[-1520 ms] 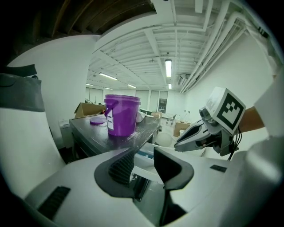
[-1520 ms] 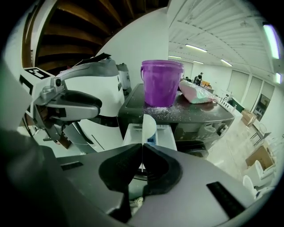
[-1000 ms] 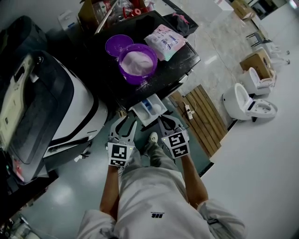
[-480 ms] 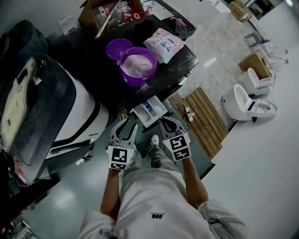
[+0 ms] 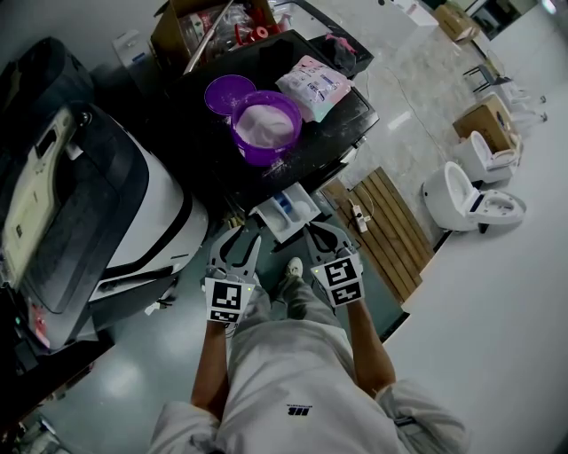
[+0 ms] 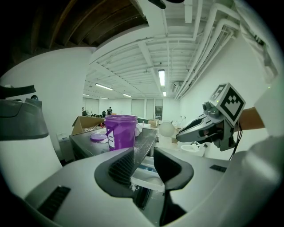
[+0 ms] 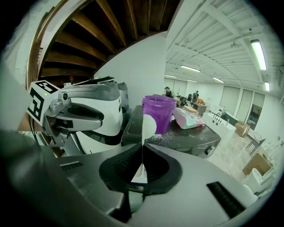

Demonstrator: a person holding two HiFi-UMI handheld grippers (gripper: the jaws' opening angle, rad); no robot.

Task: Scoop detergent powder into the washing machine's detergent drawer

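Note:
A purple bucket (image 5: 264,124) of white detergent powder stands on the dark top of the washing machine (image 5: 319,146), with its purple lid (image 5: 229,91) beside it. The white detergent drawer (image 5: 286,211) is pulled out at the machine's front. My left gripper (image 5: 238,235) hangs just short of the drawer, on its left, and is open with nothing in it (image 6: 144,166). My right gripper (image 5: 312,232) is on the drawer's right. It is shut (image 7: 142,162) on the handle of a white scoop (image 7: 148,126), whose round bowl points toward the bucket (image 7: 158,113).
A pink and white detergent bag (image 5: 313,86) lies to the right of the bucket, with spilled powder around it. A white and black appliance (image 5: 98,195) stands at the left. A wooden pallet (image 5: 386,222) and toilets (image 5: 470,195) are on the right, and a cardboard box (image 5: 191,22) is behind.
The view has shifted slightly. Both grippers stay in front of the drawer, almost where they were, and the right one still holds the scoop.

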